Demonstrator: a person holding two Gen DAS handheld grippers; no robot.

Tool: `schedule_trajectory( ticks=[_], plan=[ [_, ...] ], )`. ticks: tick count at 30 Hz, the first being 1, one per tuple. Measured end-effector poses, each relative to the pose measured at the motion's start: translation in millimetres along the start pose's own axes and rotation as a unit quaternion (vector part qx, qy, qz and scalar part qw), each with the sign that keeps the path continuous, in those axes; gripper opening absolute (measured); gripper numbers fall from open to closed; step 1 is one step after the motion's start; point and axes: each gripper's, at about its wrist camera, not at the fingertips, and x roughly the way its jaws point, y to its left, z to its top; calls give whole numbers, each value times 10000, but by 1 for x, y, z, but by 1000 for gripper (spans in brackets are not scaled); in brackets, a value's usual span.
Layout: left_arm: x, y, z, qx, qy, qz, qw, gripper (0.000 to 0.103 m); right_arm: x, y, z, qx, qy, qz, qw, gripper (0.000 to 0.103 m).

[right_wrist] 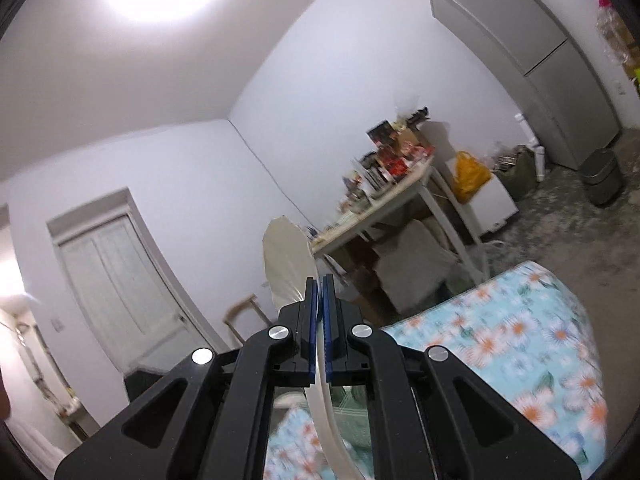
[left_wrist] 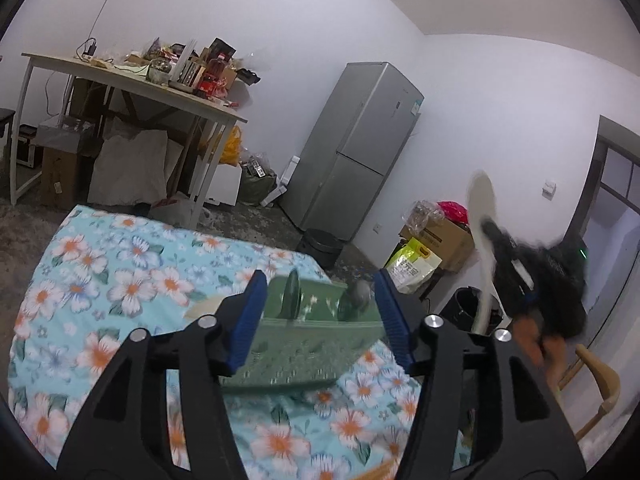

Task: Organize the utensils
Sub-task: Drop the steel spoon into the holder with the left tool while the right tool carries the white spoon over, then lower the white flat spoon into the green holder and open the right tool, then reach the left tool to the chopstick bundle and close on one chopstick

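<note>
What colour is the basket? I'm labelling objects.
Green basket, best in the left wrist view.

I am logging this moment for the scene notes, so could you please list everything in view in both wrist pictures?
Utensil basket: one, green, on the floral cloth between the left gripper's fingers.
Rice paddle: one, cream, raised in the air, clamped by its handle.
Tablecloth: one, light blue with white and orange flowers, over the work table.
Fridge: one, silver, against the far wall.
Side table: one, white legs, cluttered top, left of the fridge.
Bin: one, dark, on the floor by the fridge.
Door: one, white, closed.
Left gripper: one, black with blue pads, open around the basket.
Right gripper: one, black with blue pads, shut on the paddle.
</note>
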Motion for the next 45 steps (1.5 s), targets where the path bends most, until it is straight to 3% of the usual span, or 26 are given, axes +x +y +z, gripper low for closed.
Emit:
schedule_trajectory(
  ticks=[6,12,19,29,31,34,36,42,45],
  plan=[
    [-21,15,-30,-201,324,151,9992,54,59,-14,2,-7,133,207,9997,3],
    [-30,24,-53,-250,558,222,9979,54,112,-36,-21,-194,629,-43,9978,3],
    [-21,29,-62,-411,613,83,9972,54,140,-57,-42,-436,1114,-338,9922,3],
    [-10,31,-64,-431,717,51,9965,54,113,-60,-58,-706,1492,-520,9849,7],
    [-9,31,-64,-450,733,72,9963,54,103,-59,-58,-742,1477,-571,9846,14],
    [-9,31,-64,-469,741,91,9961,54,82,-58,-55,-709,1364,-609,9862,30],
    [-10,30,-63,-439,749,108,9962,55,69,-55,-54,-705,1295,-633,9870,33],
    [-15,25,-63,-396,788,169,9960,56,19,-37,-53,-652,1058,-685,9899,37],
    [-19,26,-64,-460,854,207,9951,60,-11,-37,-68,-5,889,-386,9953,38]
  ],
)
